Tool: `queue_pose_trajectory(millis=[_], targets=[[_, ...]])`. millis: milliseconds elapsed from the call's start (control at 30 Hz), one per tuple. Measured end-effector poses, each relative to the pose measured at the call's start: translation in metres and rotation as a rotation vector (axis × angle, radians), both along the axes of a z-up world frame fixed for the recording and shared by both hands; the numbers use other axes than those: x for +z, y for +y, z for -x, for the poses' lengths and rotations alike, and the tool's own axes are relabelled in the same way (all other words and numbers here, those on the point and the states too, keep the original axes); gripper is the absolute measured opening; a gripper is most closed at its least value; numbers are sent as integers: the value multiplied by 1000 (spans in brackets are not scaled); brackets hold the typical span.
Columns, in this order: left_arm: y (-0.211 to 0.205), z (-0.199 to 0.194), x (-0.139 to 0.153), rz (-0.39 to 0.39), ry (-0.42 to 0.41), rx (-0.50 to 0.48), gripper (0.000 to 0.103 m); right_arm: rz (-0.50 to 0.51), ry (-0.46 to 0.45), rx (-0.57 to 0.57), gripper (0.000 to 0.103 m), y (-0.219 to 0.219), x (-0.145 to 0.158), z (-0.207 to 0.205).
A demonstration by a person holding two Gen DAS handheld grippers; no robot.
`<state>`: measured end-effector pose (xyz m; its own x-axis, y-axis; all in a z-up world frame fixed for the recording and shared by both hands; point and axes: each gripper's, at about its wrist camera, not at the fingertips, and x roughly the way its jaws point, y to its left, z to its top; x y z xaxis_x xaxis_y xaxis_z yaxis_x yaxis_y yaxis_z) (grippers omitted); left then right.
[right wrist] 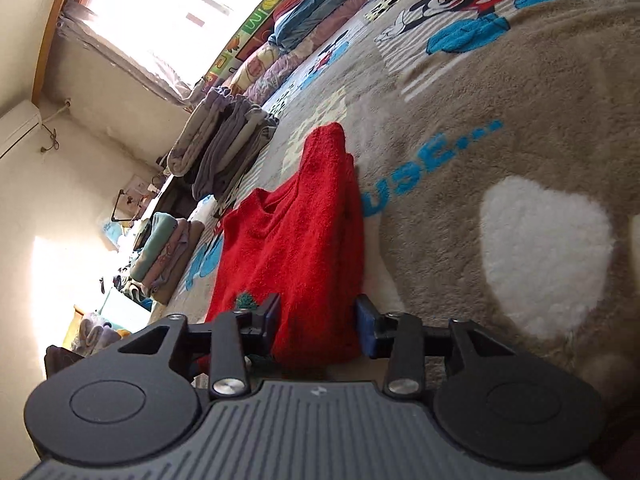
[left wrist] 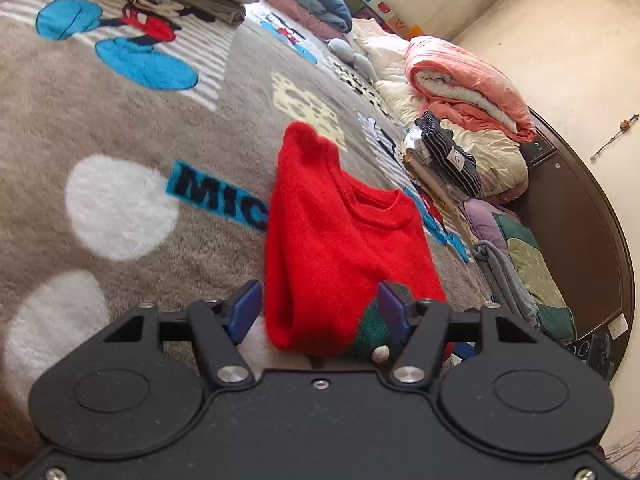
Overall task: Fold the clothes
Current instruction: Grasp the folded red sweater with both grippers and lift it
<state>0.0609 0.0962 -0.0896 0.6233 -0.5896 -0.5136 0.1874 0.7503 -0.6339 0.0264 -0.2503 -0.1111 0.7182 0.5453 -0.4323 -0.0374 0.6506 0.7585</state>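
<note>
Likely hazard: folded sweater slumping open. Left gripper, right gripper both half-open astride hem, gripping nothing.

Open blanket lies clear around the red sweater; folded stacks crowd the far edges.

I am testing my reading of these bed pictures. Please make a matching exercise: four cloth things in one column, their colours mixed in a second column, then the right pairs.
Things:
1. sweater
2. rolled quilt
3. striped garment
4. blanket under the sweater

Colours:
A. beige with white spots
B. red
C. dark with pale stripes
D. salmon pink

Pairs: 1-B, 2-D, 3-C, 4-A
</note>
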Motion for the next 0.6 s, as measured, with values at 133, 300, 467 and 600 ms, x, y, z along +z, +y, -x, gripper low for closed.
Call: queue_pose_trajectory(millis=[133, 300, 467, 600], targets=[[-7, -11, -5, -27, -31, 10, 64, 17, -77, -43, 68, -4, 8, 0], [-15, -31, -22, -2, 21, 33, 64, 45, -58, -27, 68, 2, -7, -20], [-18, -40, -30, 56, 19, 43, 63, -57, -41, -34, 69, 6, -27, -30], [-16, -45, -35, 100, 29, 36, 46, -61, -57, 10, 69, 14, -28, -43]])
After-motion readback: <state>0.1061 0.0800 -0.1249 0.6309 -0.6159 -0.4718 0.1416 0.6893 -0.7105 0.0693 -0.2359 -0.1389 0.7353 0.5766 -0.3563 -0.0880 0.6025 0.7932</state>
